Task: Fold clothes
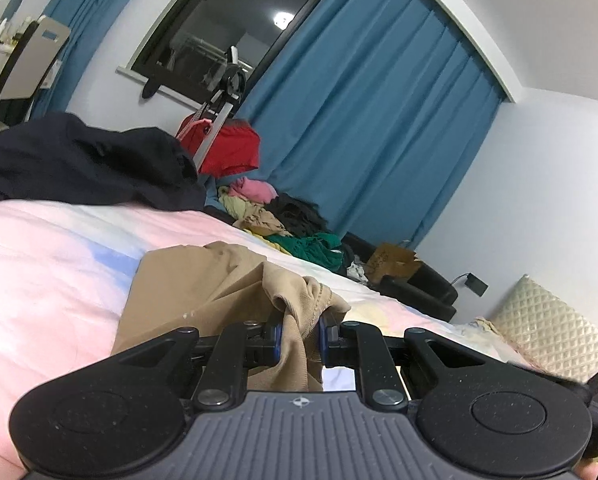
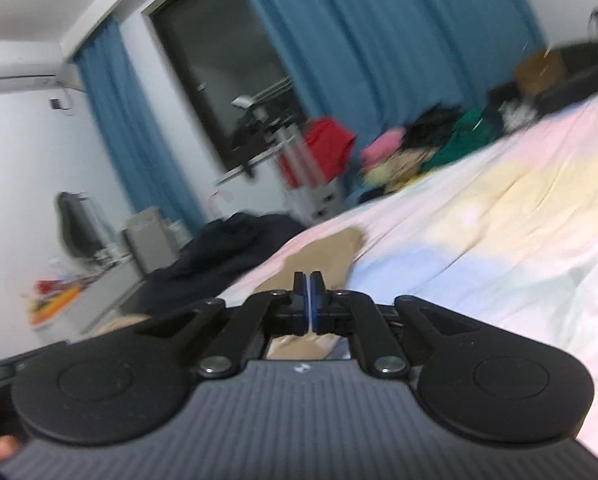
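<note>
The left gripper (image 1: 300, 334) is clenched on a bunched fold of the tan garment (image 1: 203, 292), which lies on the bed (image 1: 51, 264) with its pastel sheet; the garment's near edge is hidden under the gripper body. The right gripper (image 2: 309, 300) has its pads pressed together with nothing between them, above the tan cloth. This view is blurred, so the pile of clothes (image 1: 287, 220) at the far edge of the bed is hard to make out. A dark garment (image 1: 79, 160) lies at the left, partly cut off.
</note>
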The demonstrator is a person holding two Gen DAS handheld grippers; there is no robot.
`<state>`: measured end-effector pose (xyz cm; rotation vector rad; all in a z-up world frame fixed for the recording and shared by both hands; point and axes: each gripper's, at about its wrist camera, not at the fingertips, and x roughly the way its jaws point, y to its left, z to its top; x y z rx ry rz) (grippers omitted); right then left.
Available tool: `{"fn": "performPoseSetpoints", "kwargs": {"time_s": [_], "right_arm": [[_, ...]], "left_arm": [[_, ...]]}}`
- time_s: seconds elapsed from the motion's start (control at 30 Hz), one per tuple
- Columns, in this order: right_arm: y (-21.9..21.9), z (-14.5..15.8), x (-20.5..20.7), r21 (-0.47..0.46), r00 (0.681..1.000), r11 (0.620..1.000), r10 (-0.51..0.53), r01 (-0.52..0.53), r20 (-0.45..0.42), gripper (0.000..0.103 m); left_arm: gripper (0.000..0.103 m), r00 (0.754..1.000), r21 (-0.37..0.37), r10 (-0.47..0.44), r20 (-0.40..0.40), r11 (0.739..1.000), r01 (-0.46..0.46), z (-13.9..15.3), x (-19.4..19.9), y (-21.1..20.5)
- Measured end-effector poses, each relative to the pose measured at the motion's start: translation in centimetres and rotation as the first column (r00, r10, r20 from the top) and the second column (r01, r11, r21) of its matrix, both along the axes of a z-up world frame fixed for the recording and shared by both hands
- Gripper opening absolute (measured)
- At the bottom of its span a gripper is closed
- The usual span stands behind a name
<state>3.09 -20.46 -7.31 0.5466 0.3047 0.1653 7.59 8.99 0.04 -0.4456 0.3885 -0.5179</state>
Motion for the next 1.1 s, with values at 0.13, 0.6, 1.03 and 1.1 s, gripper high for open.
{"fn": "performPoseSetpoints", "kwargs": {"time_s": [0.13, 0.6, 1.03, 1.1], "right_arm": [[1.2, -3.7, 1.5, 0.175, 0.977, 0.975, 0.164, -0.139, -0.138, 0.014], [3.2, -10.9, 3.1, 0.591, 0.910, 0.805, 0.278, -0.046, -0.307, 0.068], [3.5, -1.5, -2.4, 0.225, 0.987, 0.961, 0.163, -0.162, 0.017, 0.005], [2.6, 0.6, -3.6, 0.178, 0.986, 0.973, 0.134, -0.149, 0.098, 0.005]], "left_arm": [[0.017, 1.000, -0.010, -0.007, 0.021, 1.000, 0.007, 0.3, -0.4, 0.1], [0.017, 0.999, -0.139, -0.002, 0.036, 0.990, 0.007, 0.4, -0.2, 2.0], [0.023, 0.997, -0.189, 0.055, -0.060, 0.980, -0.066, -1.0, 0.8, 4.6], [0.030, 0.995, -0.171, 0.035, -0.090, 0.984, -0.050, -1.3, 1.3, 4.2]]}}
